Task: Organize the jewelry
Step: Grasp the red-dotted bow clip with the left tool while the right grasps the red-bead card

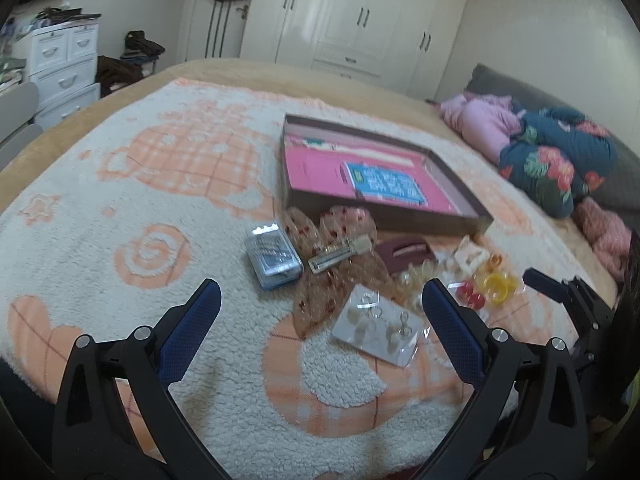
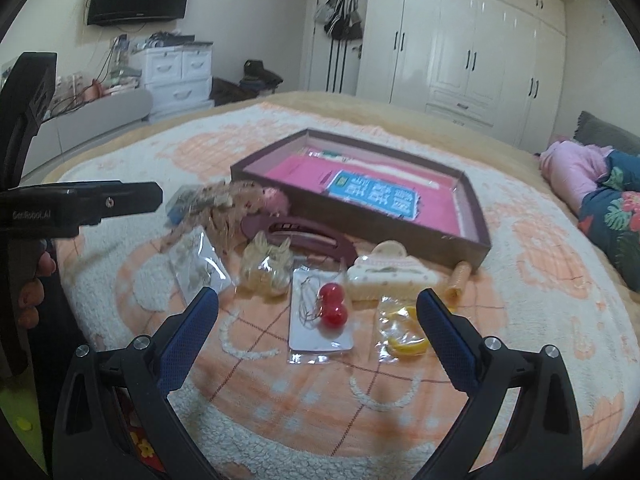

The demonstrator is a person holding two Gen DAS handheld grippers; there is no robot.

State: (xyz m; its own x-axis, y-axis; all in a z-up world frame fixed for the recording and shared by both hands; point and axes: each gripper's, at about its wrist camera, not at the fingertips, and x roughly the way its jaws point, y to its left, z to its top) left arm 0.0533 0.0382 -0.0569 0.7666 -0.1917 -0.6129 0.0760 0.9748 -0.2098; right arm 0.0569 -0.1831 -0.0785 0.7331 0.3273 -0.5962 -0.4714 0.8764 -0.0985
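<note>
Just in front of the shallow brown tray (image 2: 472, 236), the jewelry is seen strewn on the blanket (image 2: 540, 300), the red bead packet (image 2: 322, 318) nearest, presumably awaiting sorting, while the left gripper (image 1: 320, 304) and right gripper (image 2: 318, 308) are held spread wide and empty above it.

A bed (image 2: 520, 208) under a fleecy cream-and-orange blanket (image 2: 304, 400) carries a shallow brown box (image 2: 472, 236), bagged earrings (image 2: 322, 316) and hair clips (image 2: 390, 276).
</note>
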